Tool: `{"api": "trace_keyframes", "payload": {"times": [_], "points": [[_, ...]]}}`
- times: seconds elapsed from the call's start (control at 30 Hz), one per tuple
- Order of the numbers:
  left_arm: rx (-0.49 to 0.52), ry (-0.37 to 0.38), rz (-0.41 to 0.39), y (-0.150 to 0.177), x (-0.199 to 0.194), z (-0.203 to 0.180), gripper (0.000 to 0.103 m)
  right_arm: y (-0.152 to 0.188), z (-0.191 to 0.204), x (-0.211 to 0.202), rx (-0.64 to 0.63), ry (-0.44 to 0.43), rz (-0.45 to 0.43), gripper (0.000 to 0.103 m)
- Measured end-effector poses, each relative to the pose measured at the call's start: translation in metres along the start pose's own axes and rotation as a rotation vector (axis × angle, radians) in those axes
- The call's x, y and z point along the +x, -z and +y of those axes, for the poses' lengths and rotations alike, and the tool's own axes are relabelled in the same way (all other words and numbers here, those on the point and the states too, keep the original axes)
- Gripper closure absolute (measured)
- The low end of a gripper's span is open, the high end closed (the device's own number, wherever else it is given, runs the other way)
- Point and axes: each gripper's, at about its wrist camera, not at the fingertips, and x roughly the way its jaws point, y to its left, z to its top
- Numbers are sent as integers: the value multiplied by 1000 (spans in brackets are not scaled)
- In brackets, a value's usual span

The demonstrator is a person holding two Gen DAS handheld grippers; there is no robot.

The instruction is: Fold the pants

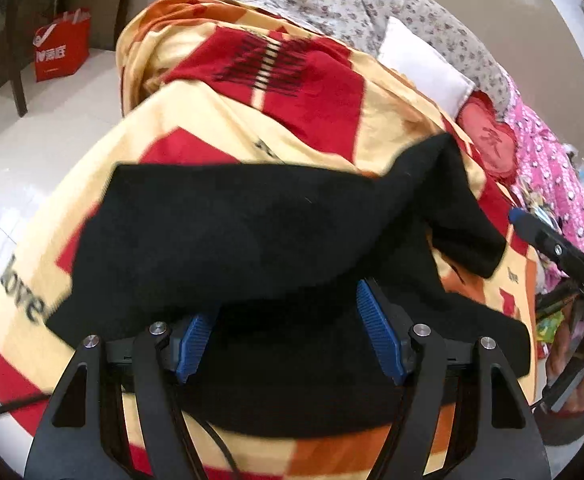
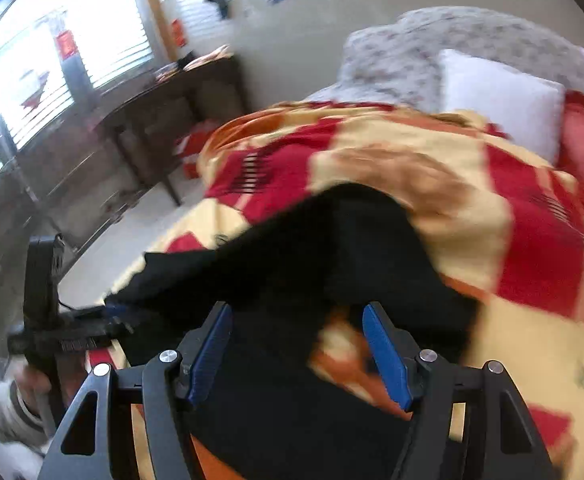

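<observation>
Red-and-yellow blanket [image 1: 220, 128] under black pants [image 1: 252, 232], each hand-held gripper [image 1: 288, 332] [image 2: 297, 348] wide apart, empty.

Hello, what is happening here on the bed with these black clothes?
A person holds a two-finger gripper in each hand and is folding black pants on a red and yellow blanket spread over a bed. Both the left gripper and the right gripper are open above the pants, and neither grips the cloth. One part of the pants already lies folded over the rest.
</observation>
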Motion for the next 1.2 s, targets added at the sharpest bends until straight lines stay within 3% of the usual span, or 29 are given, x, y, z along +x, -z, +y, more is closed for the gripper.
{"api": "trace_keyframes", "payload": {"times": [0.13,0.3,0.4,0.5,0.6,0.7,0.83,1.0,1.07,1.1,1.17,1.2], "points": [[-14,-14,-2,-28,12,17,33,-28,25,43,-111,10,52,37],[-53,-22,-5,-70,29,35,33,-20,6,75,-147,37,133,37],[-125,2,-24,-83,22,50,33,-22,0,81,-120,28,112,37],[-124,-25,-63,-83,7,58,33,-26,4,86,-157,60,97,37],[-120,-24,-32,-77,7,64,33,-43,13,91,-234,80,78,37],[-96,-34,-7,-74,12,62,33,-70,24,97,-333,44,30,34],[-45,-64,43,-81,26,57,33,-99,28,139,-463,79,117,34],[27,-108,135,-97,56,55,32,-119,10,177,-515,2,245,34],[61,-134,91,-98,58,51,27,-119,1,190,-505,-33,318,34],[87,-167,90,-97,62,48,27,-117,-4,195,-481,-58,348,37],[105,-197,80,-95,64,45,27,-111,-10,204,-427,-124,388,69],[101,-194,77,-94,63,47,27,-107,-10,204,-426,-126,386,73]]}}
